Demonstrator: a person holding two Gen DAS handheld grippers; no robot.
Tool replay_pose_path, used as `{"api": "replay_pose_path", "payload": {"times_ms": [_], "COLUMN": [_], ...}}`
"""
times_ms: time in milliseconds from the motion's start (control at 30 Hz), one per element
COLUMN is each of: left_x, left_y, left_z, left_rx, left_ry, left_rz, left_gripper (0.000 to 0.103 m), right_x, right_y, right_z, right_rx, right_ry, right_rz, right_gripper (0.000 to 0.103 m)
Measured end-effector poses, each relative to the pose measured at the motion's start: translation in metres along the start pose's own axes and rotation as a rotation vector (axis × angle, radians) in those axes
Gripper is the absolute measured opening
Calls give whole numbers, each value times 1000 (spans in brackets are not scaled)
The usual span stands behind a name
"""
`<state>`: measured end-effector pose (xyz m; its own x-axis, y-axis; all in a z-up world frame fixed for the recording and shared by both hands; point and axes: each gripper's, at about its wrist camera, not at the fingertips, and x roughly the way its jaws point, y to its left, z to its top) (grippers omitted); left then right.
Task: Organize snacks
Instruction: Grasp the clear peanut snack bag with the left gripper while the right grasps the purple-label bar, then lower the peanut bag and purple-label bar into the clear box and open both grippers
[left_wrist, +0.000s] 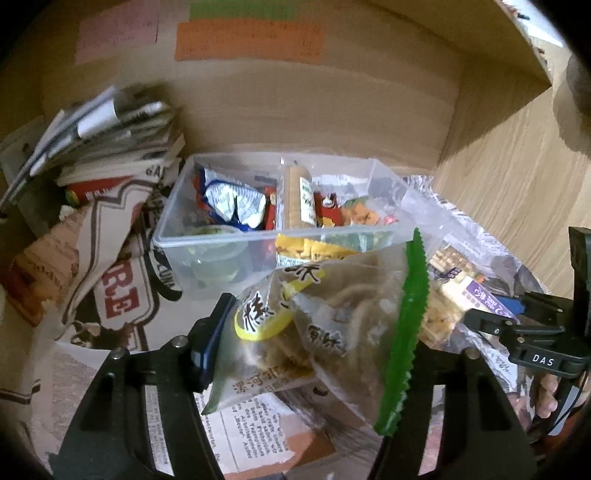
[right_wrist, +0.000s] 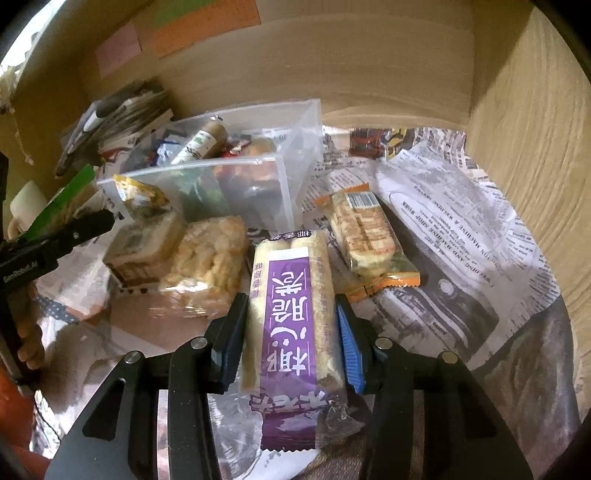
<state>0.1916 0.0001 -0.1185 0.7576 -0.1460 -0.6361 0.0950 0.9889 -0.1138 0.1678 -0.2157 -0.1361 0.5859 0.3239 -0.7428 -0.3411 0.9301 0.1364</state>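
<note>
My left gripper (left_wrist: 314, 332) is shut on a clear snack bag with a green serrated edge (left_wrist: 332, 325), held up in front of a clear plastic bin (left_wrist: 166, 236) that holds several snack packs. My right gripper (right_wrist: 288, 332) is shut on a purple-labelled wafer roll pack (right_wrist: 291, 310), low over the newspaper. The bin also shows in the right wrist view (right_wrist: 295, 155), behind loose snacks: an orange-edged cracker pack (right_wrist: 365, 236), a rice crisp block (right_wrist: 207, 262) and a wrapped cake (right_wrist: 144, 243). The left gripper shows at the left edge of the right view (right_wrist: 55, 236).
Newspaper (right_wrist: 461, 229) covers the shelf floor. Wooden walls (left_wrist: 517, 166) close in at the back and right. A stack of papers and magazines (left_wrist: 110, 129) leans at the back left, beside the bin. Coloured sticky notes (left_wrist: 247, 40) hang on the back wall.
</note>
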Motion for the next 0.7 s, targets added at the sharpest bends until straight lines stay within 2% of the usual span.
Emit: {"api": "replay_pose_path", "payload": {"times_ms": [267,700], "left_x": [-30,-42], "left_y": [-5,-7], "left_z": [14,55], "left_rx": [15,25], "left_ry": [-73,-156], "left_rz": [-8,7], "left_gripper": [64,64], "right_x": [-28,-50], "right_y": [8,25], "right_z": [14,61], "right_rx": [-17,-66], "right_ry": [-89,-246], "right_rz": [-2,-2], "right_gripper": [42,42]}}
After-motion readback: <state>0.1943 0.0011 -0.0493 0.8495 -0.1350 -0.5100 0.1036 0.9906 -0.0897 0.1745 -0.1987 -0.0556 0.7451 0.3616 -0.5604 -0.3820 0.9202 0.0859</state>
